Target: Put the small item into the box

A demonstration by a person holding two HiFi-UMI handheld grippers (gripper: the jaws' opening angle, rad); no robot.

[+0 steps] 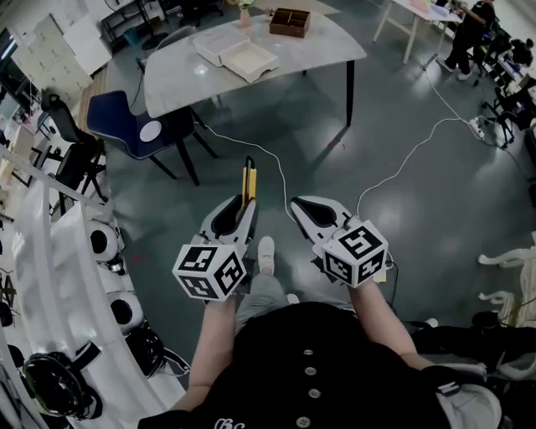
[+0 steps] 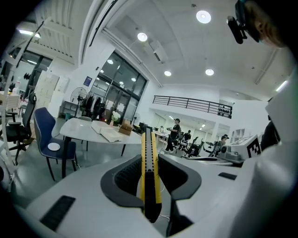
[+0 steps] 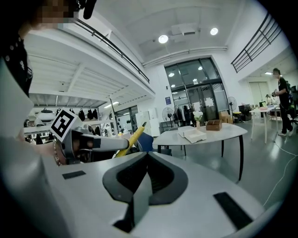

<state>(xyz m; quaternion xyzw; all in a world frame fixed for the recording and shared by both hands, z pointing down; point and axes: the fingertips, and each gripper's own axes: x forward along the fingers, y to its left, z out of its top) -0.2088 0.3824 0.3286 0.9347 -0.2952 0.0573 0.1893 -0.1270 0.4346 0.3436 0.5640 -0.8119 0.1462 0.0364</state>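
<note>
A yellow and black utility knife [image 1: 249, 179] sticks forward out of my left gripper [image 1: 247, 206], which is shut on it well above the floor. In the left gripper view the knife [image 2: 149, 162] runs straight up between the two dark pads. My right gripper [image 1: 295, 204] hangs beside it, shut and empty; its jaws meet in a line [image 3: 147, 156]. The knife [image 3: 131, 138] also shows at the left of the right gripper view. An open white box [image 1: 249, 59] lies on the far grey table [image 1: 327, 46], a good way ahead of both grippers.
A brown wooden box [image 1: 290, 22] and a white lid [image 1: 218, 43] also lie on the table. A blue chair [image 1: 134, 126] stands at its left. White cables [image 1: 410, 155] cross the floor. Shelves with helmets [image 1: 59, 381] line the left side. A person [image 1: 465, 33] stands far right.
</note>
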